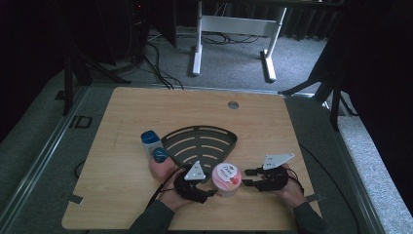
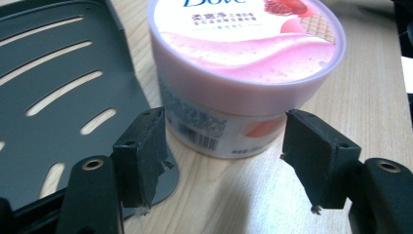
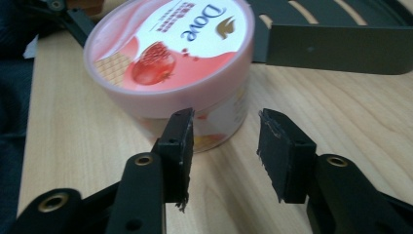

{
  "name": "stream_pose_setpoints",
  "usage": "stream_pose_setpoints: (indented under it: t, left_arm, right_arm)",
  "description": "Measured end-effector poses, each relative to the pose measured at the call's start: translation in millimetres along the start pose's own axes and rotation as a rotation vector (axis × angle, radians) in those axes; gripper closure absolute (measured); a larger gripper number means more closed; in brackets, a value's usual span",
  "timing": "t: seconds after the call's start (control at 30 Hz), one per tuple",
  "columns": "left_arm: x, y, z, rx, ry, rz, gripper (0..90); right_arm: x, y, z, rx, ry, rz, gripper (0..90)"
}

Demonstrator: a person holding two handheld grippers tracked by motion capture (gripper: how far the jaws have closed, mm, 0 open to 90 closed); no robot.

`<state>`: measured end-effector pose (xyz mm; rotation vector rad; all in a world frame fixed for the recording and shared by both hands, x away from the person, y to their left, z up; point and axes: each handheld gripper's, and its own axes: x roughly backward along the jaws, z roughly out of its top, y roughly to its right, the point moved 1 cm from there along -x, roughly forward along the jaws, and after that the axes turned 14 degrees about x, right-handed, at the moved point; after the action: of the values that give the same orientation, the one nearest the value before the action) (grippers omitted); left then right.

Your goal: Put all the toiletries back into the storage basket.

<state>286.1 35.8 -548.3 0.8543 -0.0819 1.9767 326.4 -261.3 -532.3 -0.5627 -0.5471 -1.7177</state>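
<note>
Leftmost, the left gripper (image 1: 210, 192) has its jaws spread wide on either side of the pink tub (image 1: 226, 179) without pressing on it. That tub stands upright on the table (image 1: 117, 190), lid up, just in front of the dark slotted tray (image 1: 199, 142); its lid reads "Dove" above a strawberry picture. Right of it, the right gripper (image 1: 248, 177) is partly open and holds nothing, its tips close by the tub's wall.
</note>
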Motion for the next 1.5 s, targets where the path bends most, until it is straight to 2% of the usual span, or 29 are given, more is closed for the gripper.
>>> stream_pose_setpoints:
  t: [0.2,0.4,0.57,0.63,0.7,0.8,1.0,1.23,1.5]
  left_arm:
    - [-4.2,2.1,2.4,-0.02,-0.007,-0.022,29.2]
    - [-5.5,0.8,2.4,-0.017,-0.003,-0.029,28.5]
    - [-6.1,-1.2,2.7,-0.02,-0.012,-0.041,28.0]
    - [-6.1,-1.2,2.7,-0.02,-0.012,-0.041,28.0]
    - [-7.0,-1.8,2.7,-0.022,-0.016,-0.047,26.6]
    - [-8.4,-3.2,2.6,-0.019,-0.013,-0.056,25.5]
    - [-10.6,-1.4,3.7,-0.032,-0.012,-0.049,21.1]
    - [-11.8,-0.2,5.3,-0.045,-0.004,-0.037,18.8]
    - [-10.9,2.5,7.6,-0.08,-0.008,-0.012,18.8]
  right_arm:
    - [-2.1,-5.6,0.3,0.041,0.004,0.054,49.8]
    - [-5.5,-7.8,1.9,0.05,0.003,0.088,46.7]
    - [-12.8,-9.4,4.3,0.068,-0.012,0.12,40.4]
    - [-13.6,-9.2,4.5,0.075,-0.013,0.12,39.2]
    - [-14.4,-10.0,6.4,0.085,-0.008,0.118,32.9]
    - [-16.7,-10.5,8.2,0.093,-0.02,0.114,29.0]
    - [-23.1,-10.2,11.6,0.103,-0.023,0.108,20.7]
    - [-25.0,-10.2,14.8,0.12,-0.026,0.106,17.7]
    - [-28.8,-9.6,17.9,0.133,-0.034,0.109,13.6]
